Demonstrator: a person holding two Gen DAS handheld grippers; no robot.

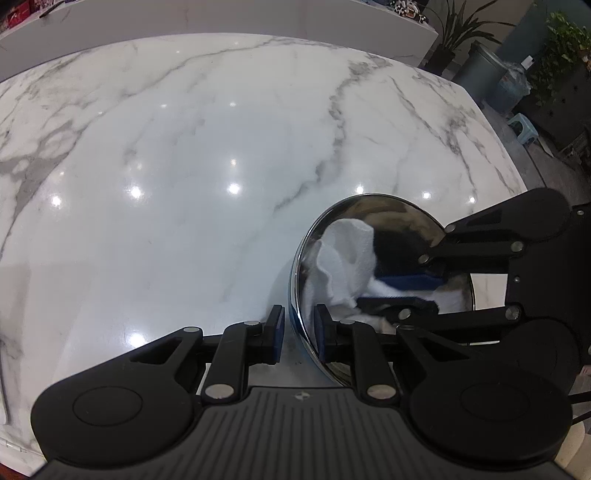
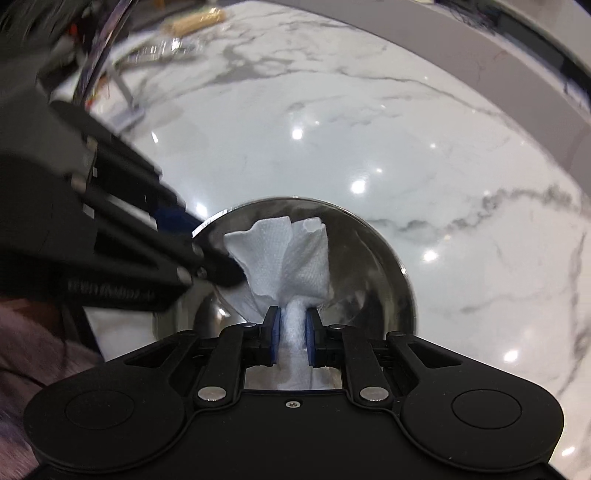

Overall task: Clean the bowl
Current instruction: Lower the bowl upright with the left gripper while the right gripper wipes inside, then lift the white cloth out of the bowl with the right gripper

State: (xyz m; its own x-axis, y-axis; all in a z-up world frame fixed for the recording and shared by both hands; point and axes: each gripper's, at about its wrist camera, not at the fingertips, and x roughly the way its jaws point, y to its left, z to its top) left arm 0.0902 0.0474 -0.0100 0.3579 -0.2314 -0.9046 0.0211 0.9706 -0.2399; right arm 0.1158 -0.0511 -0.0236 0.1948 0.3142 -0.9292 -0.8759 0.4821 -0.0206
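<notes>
A shiny steel bowl [image 1: 406, 221] [image 2: 369, 266] stands on the white marble table [image 1: 184, 184] [image 2: 406, 147]. My left gripper [image 1: 299, 332] straddles its near rim, one pad outside and one inside, shut on the bowl; in the right wrist view it [image 2: 199, 243] comes in blurred from the left. A crumpled white paper towel [image 1: 343, 258] [image 2: 280, 251] lies inside the bowl against its wall. My right gripper [image 2: 293, 332] is shut on the towel's bunched end and reaches into the bowl from the right [image 1: 369, 291].
A white ledge [image 1: 221, 22] runs behind the table. Beyond the table's far right corner are a grey bin [image 1: 484, 66], potted plants [image 1: 458, 29] and a small blue stool [image 1: 522, 125]. A person's purplish sleeve [image 2: 22, 350] shows at lower left.
</notes>
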